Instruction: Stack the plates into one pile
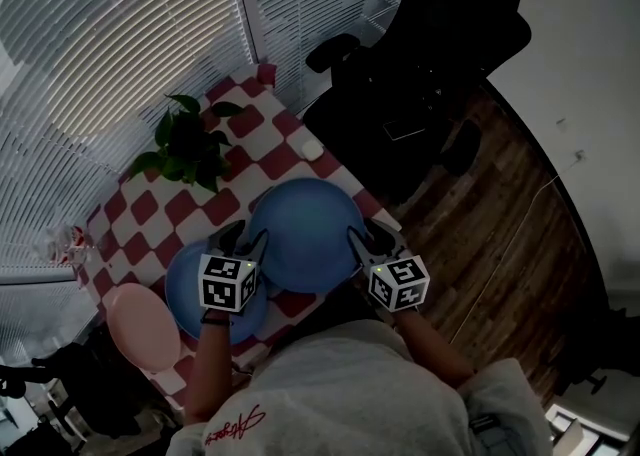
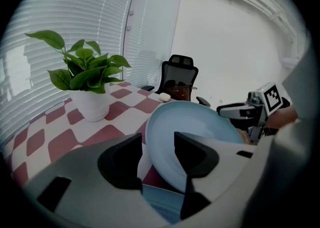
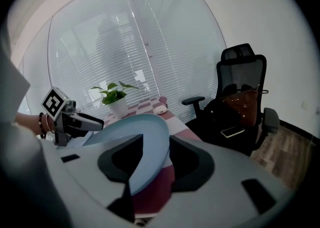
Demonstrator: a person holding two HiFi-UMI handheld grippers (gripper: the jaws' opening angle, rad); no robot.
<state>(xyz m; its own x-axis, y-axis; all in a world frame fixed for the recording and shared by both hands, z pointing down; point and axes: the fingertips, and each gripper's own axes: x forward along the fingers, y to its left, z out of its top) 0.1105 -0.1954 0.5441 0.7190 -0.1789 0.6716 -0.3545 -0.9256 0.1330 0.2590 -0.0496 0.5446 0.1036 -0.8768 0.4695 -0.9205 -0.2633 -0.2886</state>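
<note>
Straddling the big blue plate (image 1: 305, 229) from both sides | my left gripper (image 1: 241, 237) and right gripper (image 1: 370, 234) stand wide open, its rim between their jaws, unclamped | plate tilted over the checked table (image 1: 150, 209), overlapping the smaller blue plate (image 1: 185, 289); pink plate (image 1: 140, 324) just beside.
</note>
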